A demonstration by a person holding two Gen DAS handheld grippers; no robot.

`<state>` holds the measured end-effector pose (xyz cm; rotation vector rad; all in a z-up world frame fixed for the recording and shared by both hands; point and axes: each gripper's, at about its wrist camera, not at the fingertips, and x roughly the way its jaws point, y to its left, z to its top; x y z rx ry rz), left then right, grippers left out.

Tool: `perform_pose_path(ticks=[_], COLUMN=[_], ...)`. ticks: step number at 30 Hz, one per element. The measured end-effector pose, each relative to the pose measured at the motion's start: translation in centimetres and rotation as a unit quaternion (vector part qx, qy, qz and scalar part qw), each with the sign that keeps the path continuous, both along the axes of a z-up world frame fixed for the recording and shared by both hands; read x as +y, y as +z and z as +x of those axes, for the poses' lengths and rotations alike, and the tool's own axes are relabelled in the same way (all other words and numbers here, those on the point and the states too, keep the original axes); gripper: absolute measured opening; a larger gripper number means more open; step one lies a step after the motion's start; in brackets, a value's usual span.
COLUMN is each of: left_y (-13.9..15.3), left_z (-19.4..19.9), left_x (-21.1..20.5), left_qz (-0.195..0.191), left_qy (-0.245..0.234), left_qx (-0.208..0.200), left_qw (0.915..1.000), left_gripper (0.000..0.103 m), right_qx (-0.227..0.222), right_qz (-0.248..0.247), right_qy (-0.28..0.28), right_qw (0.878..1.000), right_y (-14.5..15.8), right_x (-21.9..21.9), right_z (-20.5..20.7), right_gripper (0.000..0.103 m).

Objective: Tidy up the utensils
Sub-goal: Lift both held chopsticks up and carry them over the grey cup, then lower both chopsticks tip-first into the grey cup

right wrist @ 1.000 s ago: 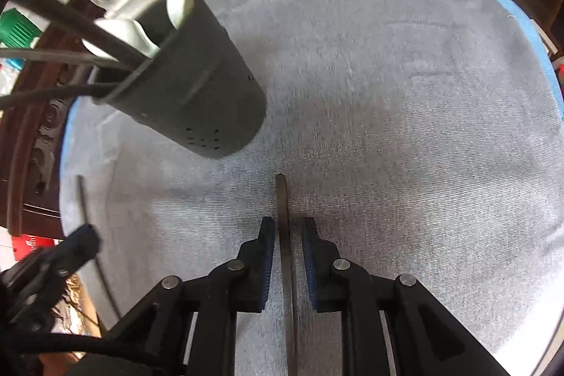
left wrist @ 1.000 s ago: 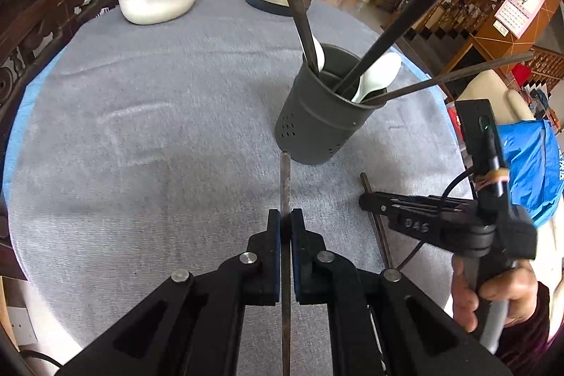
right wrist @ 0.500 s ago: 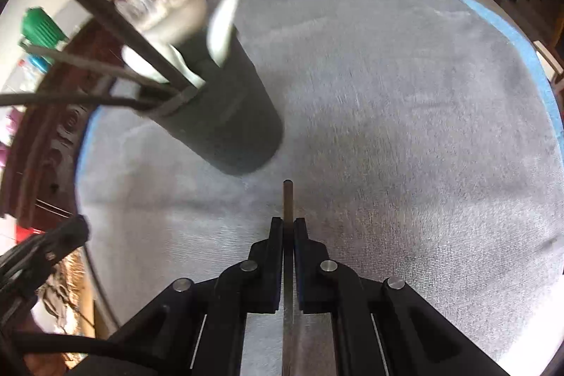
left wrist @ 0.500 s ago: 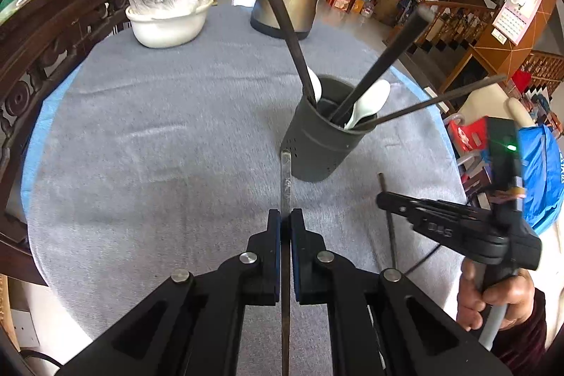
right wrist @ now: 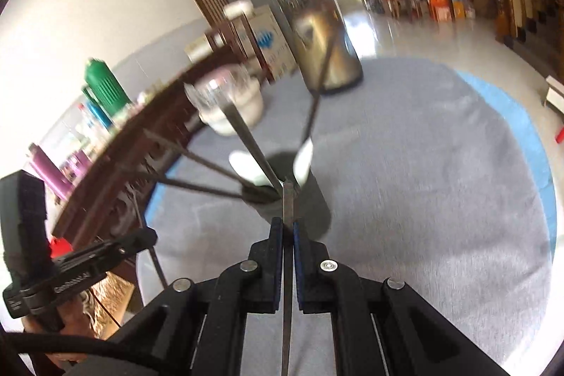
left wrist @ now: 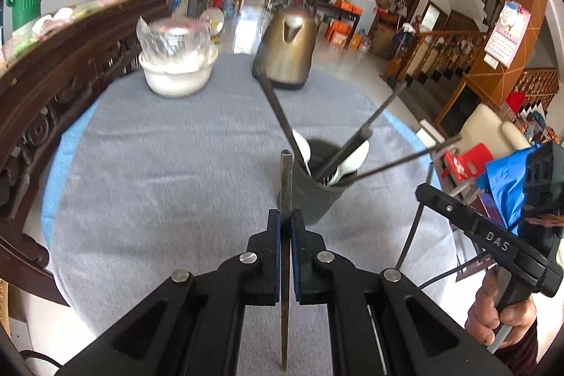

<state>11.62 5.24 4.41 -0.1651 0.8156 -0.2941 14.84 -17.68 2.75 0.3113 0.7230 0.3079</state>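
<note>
A dark grey utensil holder [left wrist: 317, 196] stands on the grey cloth of the round table [left wrist: 169, 164]; it holds several dark chopsticks and white spoons [left wrist: 352, 161]. My left gripper [left wrist: 286, 217] is shut on a dark chopstick [left wrist: 286, 178], held above the table just short of the holder. My right gripper [right wrist: 288, 224] is shut on another chopstick [right wrist: 288, 199], its tip at the holder's [right wrist: 310, 203] rim. The right gripper also shows in the left wrist view [left wrist: 423, 191], with its chopstick [left wrist: 410, 235] hanging below it. The left gripper shows in the right wrist view [right wrist: 148, 235].
A bronze kettle [left wrist: 287, 48] and a white bowl [left wrist: 176, 76] covered in plastic stand at the far side of the table. A carved dark wood chair back [left wrist: 53, 83] runs along the left edge. A blue bag [left wrist: 511, 185] is off the table to the right.
Both grippers have risen and tilted up, each lifting its chopstick off the table. The right gripper closed on its chopstick during this second. The holder now sits farther below both.
</note>
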Motion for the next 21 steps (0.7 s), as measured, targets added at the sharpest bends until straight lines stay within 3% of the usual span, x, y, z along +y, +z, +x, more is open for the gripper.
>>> perform_pose_path(ticks=[9, 21], left_y=[2.9, 6.3], left_z=[-0.7, -1.6], left_x=[0.2, -0.7], left_qz=[-0.002, 0.014], left_qy=[0.007, -0.003], left_qx=[-0.053, -0.096], left_qw=[0.9986, 0.9953], left_gripper=[0.005, 0.005], right_qx=[-0.104, -0.161], right_qz=[0.030, 0.036], right_qy=[-0.015, -0.019], right_qw=[0.994, 0.986], right_y=[3.7, 7.3], right_x=[0.3, 0.9], right_z=[-2.3, -3.1], right_gripper=[0.006, 0.006])
